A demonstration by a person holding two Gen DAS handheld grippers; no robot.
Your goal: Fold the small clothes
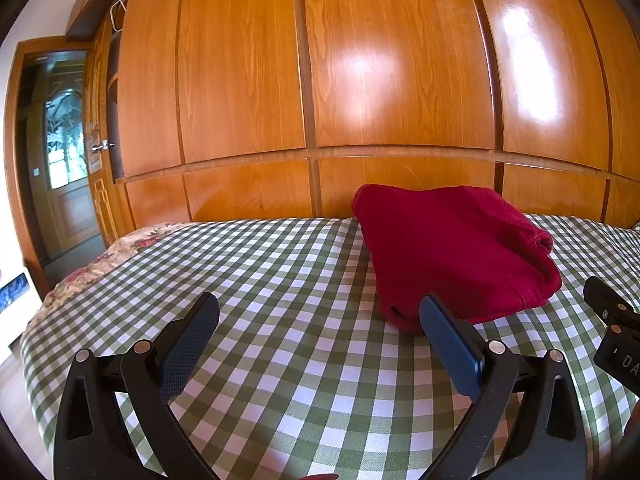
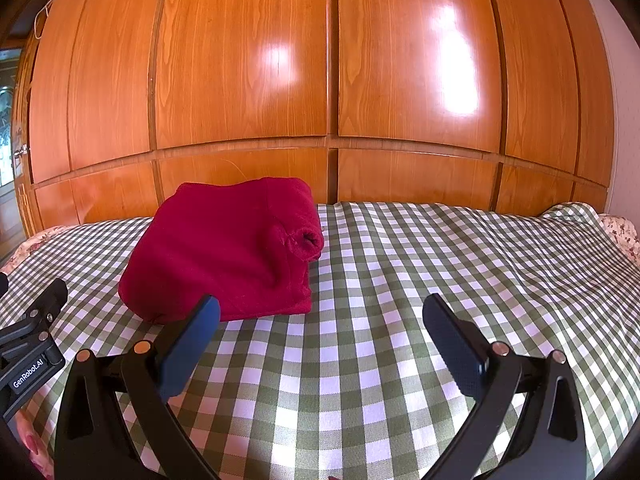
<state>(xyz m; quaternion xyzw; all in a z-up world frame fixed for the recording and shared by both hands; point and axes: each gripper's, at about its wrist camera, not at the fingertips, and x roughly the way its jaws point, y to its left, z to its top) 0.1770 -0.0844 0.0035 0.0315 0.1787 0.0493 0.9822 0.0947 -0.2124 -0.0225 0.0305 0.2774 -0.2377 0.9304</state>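
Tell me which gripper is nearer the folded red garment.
Left, narrowly. The left gripper hangs open with one finger at the red garment's front corner; the right gripper, also open, sits just right of it.

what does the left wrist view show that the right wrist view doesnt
Only the left wrist view: an open doorway at far left and the left gripper, open over the cloth. Only the right wrist view: the garment's rolled sleeve opening, the white wall at far right and the right gripper, open. Both: the folded red garment on the green checked bedspread before the wooden wardrobe.
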